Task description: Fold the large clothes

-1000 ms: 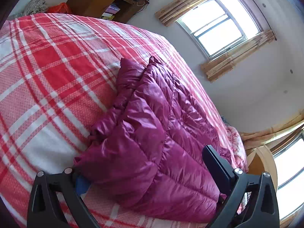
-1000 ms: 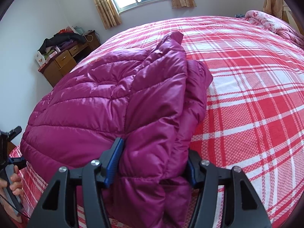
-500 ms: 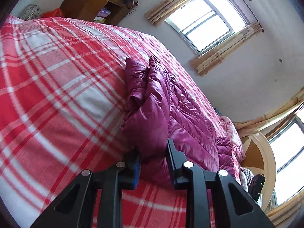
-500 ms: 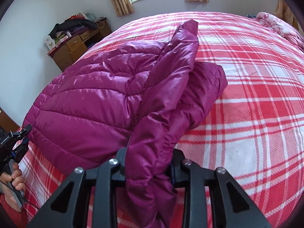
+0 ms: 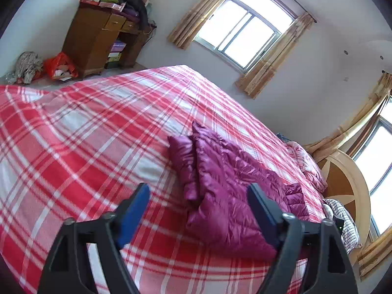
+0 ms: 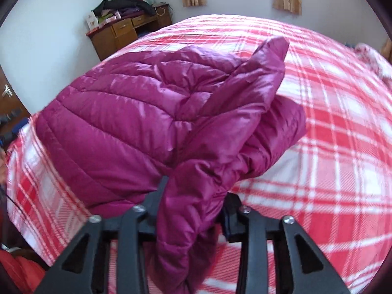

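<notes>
A puffy purple jacket (image 5: 227, 178) lies partly folded on the red plaid bed (image 5: 85, 134). My left gripper (image 5: 198, 188) hovers above the bed short of the jacket's near corner. Its jaws are opening wide and nothing is pressed between its blue pads (image 5: 133, 208). In the right wrist view the jacket (image 6: 137, 112) fills the middle. A thick fold, a sleeve or a side flap, runs down between the fingers of my right gripper (image 6: 196, 191). Those jaws are opening, while the fold still fills the gap and touches both fingers.
A wooden dresser (image 5: 98, 39) piled with clothes stands in the far corner beside a curtained window (image 5: 240, 36). A red bag (image 5: 60, 65) lies on the floor near it. A rounded headboard (image 5: 343, 183) and pink bedding (image 5: 308, 164) are at the bed's right end.
My left gripper closed on the jacket's near corner, then let go, opened and drew back and up. My right gripper pinched the fold, then loosened, still with the fold in it.
</notes>
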The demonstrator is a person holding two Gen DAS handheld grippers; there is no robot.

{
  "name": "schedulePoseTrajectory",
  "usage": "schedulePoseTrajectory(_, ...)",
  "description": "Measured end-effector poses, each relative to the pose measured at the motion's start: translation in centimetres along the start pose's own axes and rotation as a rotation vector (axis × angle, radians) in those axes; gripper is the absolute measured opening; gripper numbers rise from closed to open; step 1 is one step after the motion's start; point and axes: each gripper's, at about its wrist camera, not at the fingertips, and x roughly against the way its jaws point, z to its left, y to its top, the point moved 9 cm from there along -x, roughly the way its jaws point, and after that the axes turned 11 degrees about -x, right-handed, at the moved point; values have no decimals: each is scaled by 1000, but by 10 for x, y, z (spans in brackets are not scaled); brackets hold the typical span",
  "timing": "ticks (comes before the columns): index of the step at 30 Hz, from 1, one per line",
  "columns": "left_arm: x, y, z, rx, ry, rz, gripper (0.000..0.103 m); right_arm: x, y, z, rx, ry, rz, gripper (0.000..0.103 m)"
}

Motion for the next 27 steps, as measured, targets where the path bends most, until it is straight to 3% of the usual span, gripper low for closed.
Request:
schedulePoseTrajectory(1,-7,6,-2,1,-15,1,89,-1,7,-13,-42,-31,3,81)
schedulePoseTrajectory(3,-26,11,-3,37,-47,58,89,10,20,-32,-158,-55,-38,83)
schedulePoseTrajectory(5,-48,13,-3,80,-65,103,89,39,32,-48,-248,-144,-169,83)
schedulePoseTrajectory(6,-55,13,-5,79,-61,118,89,57,39,-48,-253,-189,-253,80)
schedulePoseTrajectory(8,-70,10,-13,47,-57,149,89,79,51,-30,-219,-193,-368,71)
schedulePoseTrajectory(10,-92,5,-22,8,-58,210,89,78,69,5,-147,-139,-411,39)
schedulePoseTrajectory(12,-112,-7,-28,4,-77,305,89,56,85,44,-82,-99,-387,23)
schedulePoseTrajectory(14,-123,-19,-30,10,-86,369,89,27,99,76,-83,-11,-349,18)
schedulePoseTrajectory(16,-129,-28,-25,18,-46,389,89,-8,108,101,-118,21,-312,16)
schedulePoseTrajectory(19,-126,-37,-23,57,-59,337,89,-57,115,144,-139,82,-260,14)
schedulePoseTrajectory(22,-120,-38,-21,80,-75,280,89,-89,105,171,-154,74,-218,14)
schedulePoseTrajectory(27,-114,-41,-22,150,-132,221,89,-125,81,167,-205,106,-134,7)
